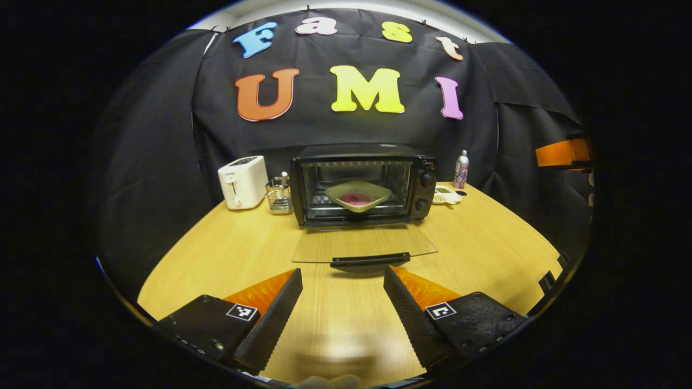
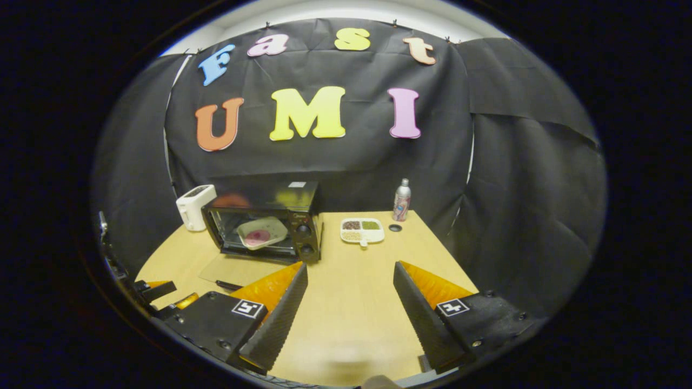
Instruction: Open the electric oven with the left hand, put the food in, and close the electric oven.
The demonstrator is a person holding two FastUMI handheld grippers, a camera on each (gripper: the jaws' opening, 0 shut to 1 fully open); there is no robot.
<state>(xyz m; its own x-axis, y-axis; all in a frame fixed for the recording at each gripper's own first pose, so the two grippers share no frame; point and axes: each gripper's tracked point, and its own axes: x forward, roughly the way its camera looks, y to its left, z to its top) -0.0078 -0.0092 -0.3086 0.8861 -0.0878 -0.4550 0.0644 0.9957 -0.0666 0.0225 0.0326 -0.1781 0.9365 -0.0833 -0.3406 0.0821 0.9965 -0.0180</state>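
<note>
Oven (image 1: 361,183) door (image 1: 363,244) lies flat open at 12 o'clock, plate of food (image 1: 358,195) already on the rack inside. Left gripper (image 1: 343,286) spread wide and empty, lined up on the door handle (image 1: 370,261), likely to close it. Right gripper (image 2: 350,281) released too, holding nothing.

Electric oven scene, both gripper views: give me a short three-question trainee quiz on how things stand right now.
1. True or false: the glass door of the black electric oven is folded down flat on the light wooden table.
2. What sits inside the oven?
A. the white toaster
B. a pale square plate with red food
C. the silver spray can
3. In one word each, how do the jaws of the left gripper and the right gripper stand?

Key:
1. True.
2. B; the toaster stands beside the oven, the can on its other side.
3. Open; open, neither holding anything.
</note>
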